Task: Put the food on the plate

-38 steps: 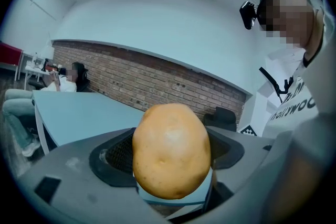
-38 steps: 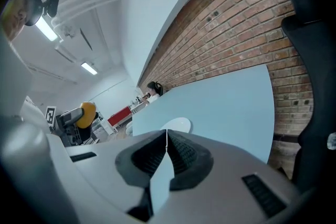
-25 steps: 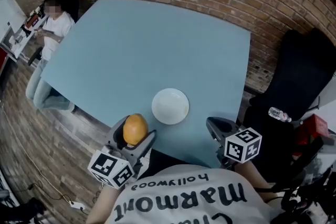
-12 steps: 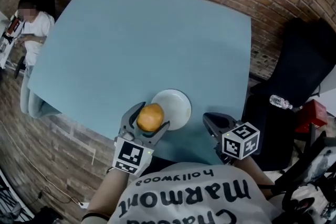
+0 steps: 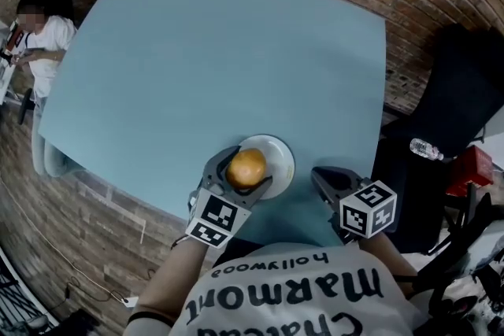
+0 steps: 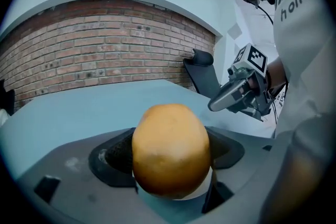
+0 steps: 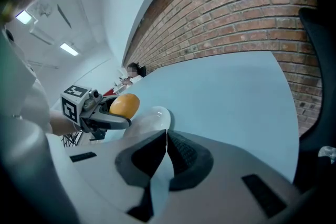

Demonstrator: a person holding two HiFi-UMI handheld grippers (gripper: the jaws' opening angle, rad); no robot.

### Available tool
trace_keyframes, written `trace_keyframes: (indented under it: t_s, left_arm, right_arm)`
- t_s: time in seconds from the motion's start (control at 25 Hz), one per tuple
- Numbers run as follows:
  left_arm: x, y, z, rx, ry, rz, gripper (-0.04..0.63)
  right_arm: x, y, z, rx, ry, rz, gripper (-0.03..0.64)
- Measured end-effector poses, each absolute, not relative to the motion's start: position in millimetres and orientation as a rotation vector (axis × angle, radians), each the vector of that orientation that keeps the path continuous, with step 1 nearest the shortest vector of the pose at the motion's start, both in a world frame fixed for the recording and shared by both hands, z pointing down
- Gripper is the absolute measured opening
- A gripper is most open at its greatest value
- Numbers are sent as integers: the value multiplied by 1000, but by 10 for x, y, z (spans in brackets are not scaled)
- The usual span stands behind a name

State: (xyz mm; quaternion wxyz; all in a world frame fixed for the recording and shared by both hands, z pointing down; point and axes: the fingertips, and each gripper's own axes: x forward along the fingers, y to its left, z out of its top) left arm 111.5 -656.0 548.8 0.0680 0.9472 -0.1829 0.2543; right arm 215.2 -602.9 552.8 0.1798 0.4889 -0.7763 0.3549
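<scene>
An orange fruit (image 5: 247,167) sits between the jaws of my left gripper (image 5: 245,169), which is shut on it and holds it over the near-left part of the white plate (image 5: 281,156). In the left gripper view the orange (image 6: 170,150) fills the middle, with a sliver of the plate (image 6: 205,191) under it. My right gripper (image 5: 324,179) hovers to the right of the plate near the table's front edge, its jaws closed together with nothing in them. The right gripper view shows the orange (image 7: 125,105) above the plate (image 7: 149,122).
The pale blue table (image 5: 220,59) stretches away toward a brick wall. A black chair (image 5: 453,106) stands at the right, with a water bottle (image 5: 429,149) by it. A person (image 5: 38,35) sits at the far left corner.
My left gripper has carried the orange forward and right, from off the table's near edge to over the plate. The right gripper has barely shifted.
</scene>
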Motion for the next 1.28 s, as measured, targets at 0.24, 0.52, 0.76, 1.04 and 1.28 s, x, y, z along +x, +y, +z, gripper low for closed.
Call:
trace_keyframes:
  t_s: [0.24,0.52,0.76,1.04,1.28]
  left_arm:
    - [1218,-6475,5659,2913,-495,843,356]
    - [1220,-6475,5819,2930,-472,960,370]
    - [1187,-6440,5825,2921,-438,957,428]
    - [1207,-6510,5665,2924,-509,883,428]
    - [1224,-6491,5349,2969,-594,813,428]
  right_arm:
    - [2075,-5993,5577,1358,-2193,1018,9]
    - [1974,-5962,5569,1342,-2201,1015,9]
    - [1920,-5882,5557,1342,-2194,1012,9]
    - [1995,-5853,5482,1369,-2198,979,9]
    - [2005,-5808,5350,1367,-2229,931,9]
